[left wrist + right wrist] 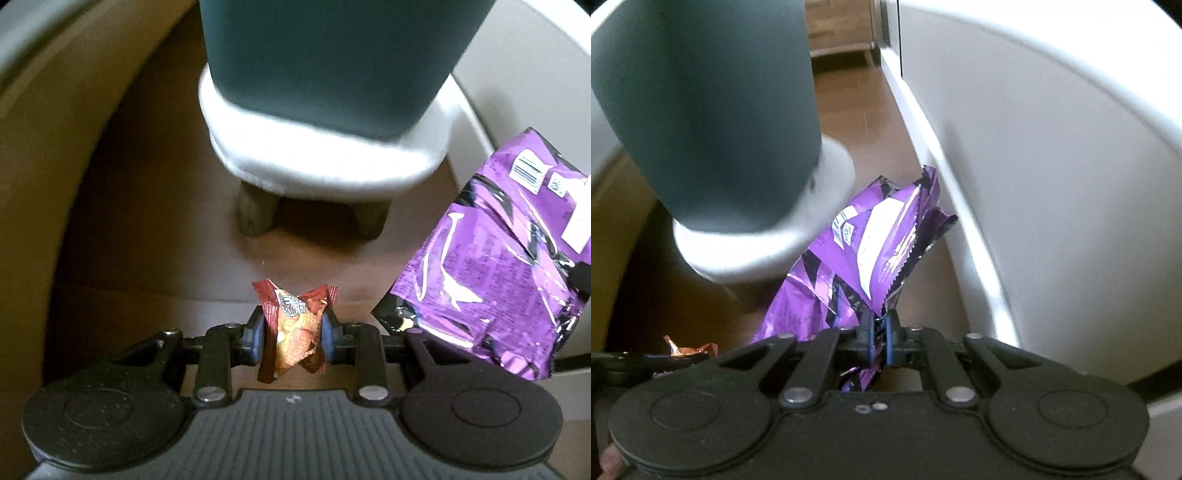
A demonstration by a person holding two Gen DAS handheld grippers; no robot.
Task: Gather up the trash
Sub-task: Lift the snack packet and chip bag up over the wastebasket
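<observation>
Trash in both claws: the left gripper [294, 338] pinches a small red-and-orange snack wrapper [293, 332] between its blue pads, jaws nearly closed, while the right gripper [881, 341] clamps a crumpled purple foil bag [849, 258] by its edge, both held above the brown floor [147, 221] before a dark teal bin [332, 55] with a white base, beside a white wall [1052, 166]

Bin [332, 74] blurred, top cropped; purple wrapper [509, 258] cropped.
</observation>
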